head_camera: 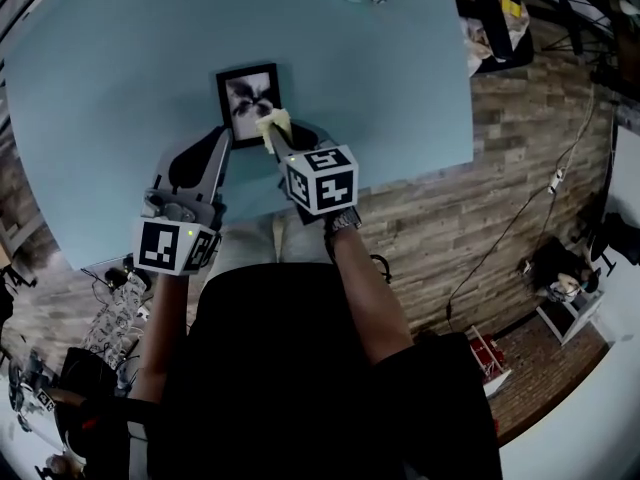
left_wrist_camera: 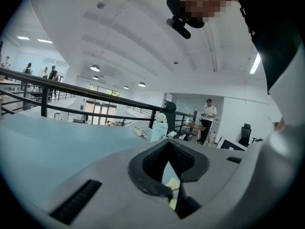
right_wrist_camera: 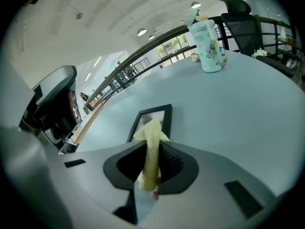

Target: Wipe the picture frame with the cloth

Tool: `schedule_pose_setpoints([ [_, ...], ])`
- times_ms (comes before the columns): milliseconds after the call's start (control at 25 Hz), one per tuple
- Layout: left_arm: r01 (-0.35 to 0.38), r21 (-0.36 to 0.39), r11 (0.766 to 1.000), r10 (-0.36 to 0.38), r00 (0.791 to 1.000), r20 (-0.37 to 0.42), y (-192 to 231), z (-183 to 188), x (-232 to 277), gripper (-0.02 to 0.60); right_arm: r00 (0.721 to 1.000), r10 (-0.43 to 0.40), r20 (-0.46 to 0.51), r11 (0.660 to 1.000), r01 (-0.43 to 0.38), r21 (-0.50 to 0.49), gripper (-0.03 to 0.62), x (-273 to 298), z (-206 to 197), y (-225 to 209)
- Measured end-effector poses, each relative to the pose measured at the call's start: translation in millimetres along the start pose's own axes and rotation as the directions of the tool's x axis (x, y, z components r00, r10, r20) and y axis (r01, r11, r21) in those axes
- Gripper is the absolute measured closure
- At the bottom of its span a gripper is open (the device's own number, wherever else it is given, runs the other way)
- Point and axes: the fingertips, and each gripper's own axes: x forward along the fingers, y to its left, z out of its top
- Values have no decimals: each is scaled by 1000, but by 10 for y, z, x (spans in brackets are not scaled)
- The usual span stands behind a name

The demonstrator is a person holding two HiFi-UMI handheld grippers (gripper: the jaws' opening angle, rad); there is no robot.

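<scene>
Right tongs (right_wrist_camera: 153, 152) are clenched on the yellow cloth (right_wrist_camera: 151, 136). Its free end pokes past their tips and sits at the near right corner of the picture frame (head_camera: 248, 98), which lies flat on the blue bench (head_camera: 110, 68). Left tongs (head_camera: 221, 136) are pressed together on nothing, tips just beside the frame's near left corner.

I judge the wiping to be at the edge of a stroke. The next move calls for dragging the cloth across the glass with light pressure, the left tongs steadying the frame against sliding.

Only the head view shows both tongs flanking the frame. The right gripper view shows the pinch on the cloth close up. The left gripper view shows its pads meeting, with a sliver of yellow beyond.
</scene>
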Motion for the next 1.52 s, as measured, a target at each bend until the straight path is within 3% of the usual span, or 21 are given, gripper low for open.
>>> schedule_pose_setpoints([
  [400,31,32,999,-32,999,17,-66,57,63,584,997,-60,41,998,59,39,536,-188,91,-267],
  [680,-1,45,999,-2,998,63,6,276,-49,584,996,-59,72,998,60,-12,537,-325,333,-148],
  [1080,-60,23,998,57,993,108,106,467,-307,584,991,36,132,982,-11,-189,537,-572,875,402],
  [1520,-115,4,993,113,978,177,92,733,-597,584,955,152,256,945,-65,-320,536,-1137,1428,1036],
])
